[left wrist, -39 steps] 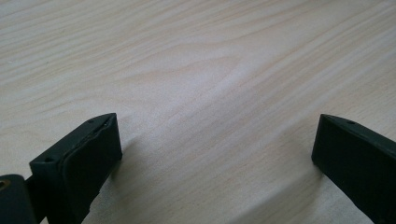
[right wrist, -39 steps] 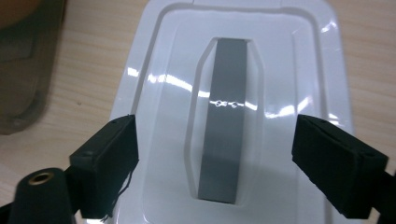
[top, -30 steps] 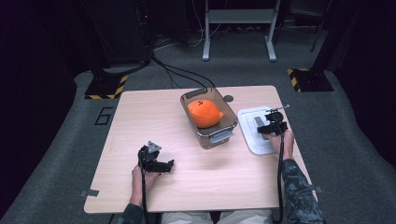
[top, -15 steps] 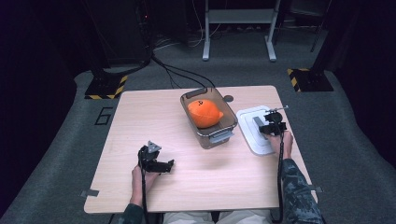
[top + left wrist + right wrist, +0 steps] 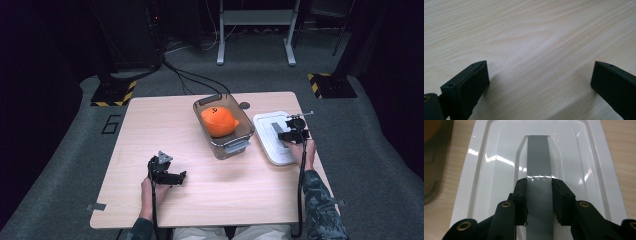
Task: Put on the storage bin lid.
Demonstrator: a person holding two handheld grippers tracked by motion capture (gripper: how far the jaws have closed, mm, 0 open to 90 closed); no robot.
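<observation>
Spanning the scene, the wooden table (image 5: pixel 210 200) carries a clear container (image 5: pixel 245 132) with an orange plush toy (image 5: pixel 219 121) inside, and just to its right a white lid (image 5: pixel 267 145) lying flat. Along the lid's middle runs a grey handle (image 5: pixel 537 160). The right tongs (image 5: pixel 539 195) have just been closing and now clamp that handle from both sides. The left tongs (image 5: pixel 539 82) rest apart on bare table, well away from the lid.
</observation>
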